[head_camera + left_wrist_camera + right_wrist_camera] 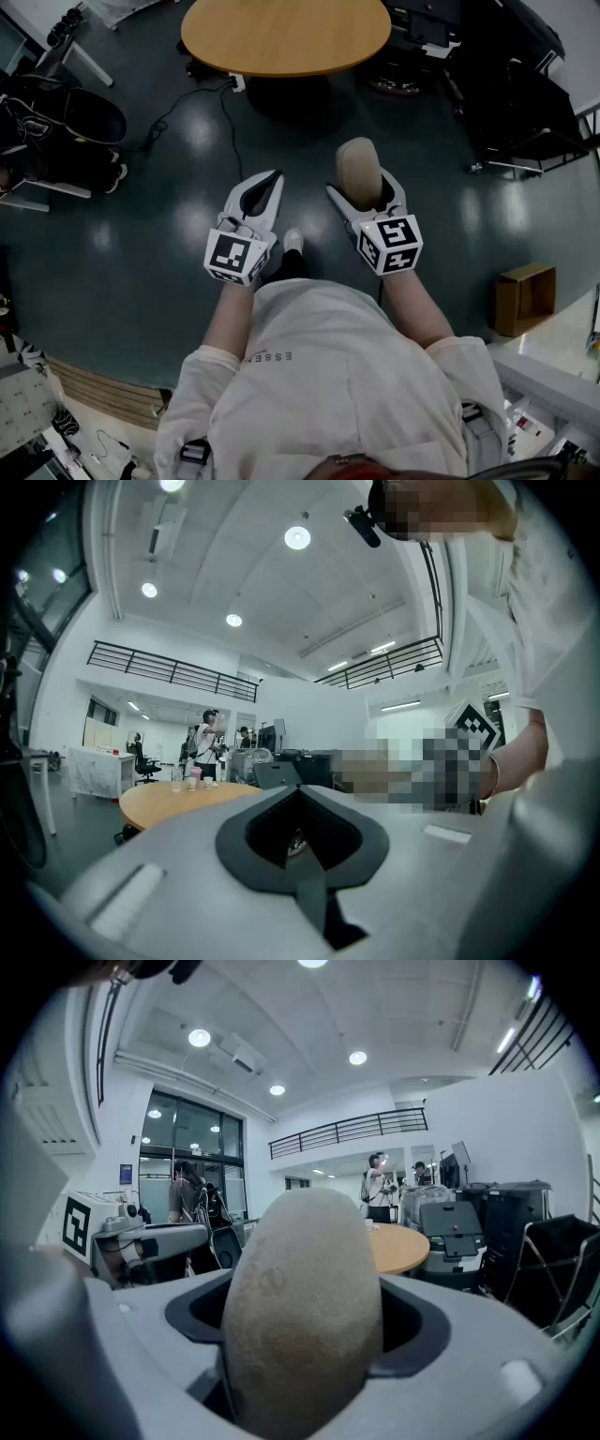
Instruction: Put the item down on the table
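A beige, potato-like oval item stands upright between the jaws of my right gripper, which is shut on it with the jaws spread wide. In the right gripper view the item fills the middle and hides the fingertips. My left gripper hangs beside it to the left, shut with nothing in it; its jaws meet in the left gripper view. Both grippers are held over the dark floor, short of the round wooden table, which also shows ahead as the table in the right gripper view.
A cable runs across the floor below the table. Dark chairs and equipment stand at the right, bags at the left. A cardboard box sits at the right. Cups stand on the table, with people beyond.
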`<state>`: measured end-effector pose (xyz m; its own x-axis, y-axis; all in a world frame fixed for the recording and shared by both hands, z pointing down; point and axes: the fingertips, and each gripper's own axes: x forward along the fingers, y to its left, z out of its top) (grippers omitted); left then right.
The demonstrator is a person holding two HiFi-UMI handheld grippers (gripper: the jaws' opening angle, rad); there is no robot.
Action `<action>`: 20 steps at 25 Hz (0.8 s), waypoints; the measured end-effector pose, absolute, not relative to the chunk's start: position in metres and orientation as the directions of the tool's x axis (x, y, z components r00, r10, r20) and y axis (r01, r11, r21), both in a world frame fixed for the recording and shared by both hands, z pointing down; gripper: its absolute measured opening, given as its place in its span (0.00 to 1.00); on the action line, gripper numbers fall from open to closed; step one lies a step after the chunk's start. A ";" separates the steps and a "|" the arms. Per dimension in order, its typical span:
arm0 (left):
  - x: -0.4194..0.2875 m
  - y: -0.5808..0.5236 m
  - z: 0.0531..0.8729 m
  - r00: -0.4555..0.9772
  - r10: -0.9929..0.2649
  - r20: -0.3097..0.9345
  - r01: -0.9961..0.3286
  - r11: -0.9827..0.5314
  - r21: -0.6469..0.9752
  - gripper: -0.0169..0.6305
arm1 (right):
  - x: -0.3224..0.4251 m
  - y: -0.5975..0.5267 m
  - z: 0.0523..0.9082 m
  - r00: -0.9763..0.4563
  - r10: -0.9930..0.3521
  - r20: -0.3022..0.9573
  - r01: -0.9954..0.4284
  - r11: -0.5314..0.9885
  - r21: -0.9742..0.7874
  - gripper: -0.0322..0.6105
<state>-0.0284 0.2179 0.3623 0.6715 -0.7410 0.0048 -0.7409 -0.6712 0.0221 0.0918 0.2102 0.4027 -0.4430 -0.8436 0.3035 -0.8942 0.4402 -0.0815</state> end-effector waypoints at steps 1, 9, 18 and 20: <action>-0.028 0.218 0.361 0.671 -0.741 0.002 -0.741 -0.671 0.021 0.04 | 0.092 0.210 0.403 -0.442 -0.844 0.304 -0.895 0.439 -0.082 0.67; -0.032 0.217 0.363 0.657 -0.753 -0.014 -0.753 -0.657 0.020 0.04 | 0.096 0.210 0.405 -0.434 -0.848 0.305 -0.899 0.427 -0.094 0.67; -0.045 0.193 0.378 0.634 -0.773 -0.009 -0.771 -0.633 0.075 0.04 | 0.094 0.190 0.412 -0.431 -0.846 0.314 -0.902 0.414 -0.121 0.67; -0.049 0.179 0.379 0.634 -0.773 -0.011 -0.770 -0.633 0.079 0.04 | 0.091 0.178 0.415 -0.430 -0.843 0.324 -0.902 0.413 -0.124 0.67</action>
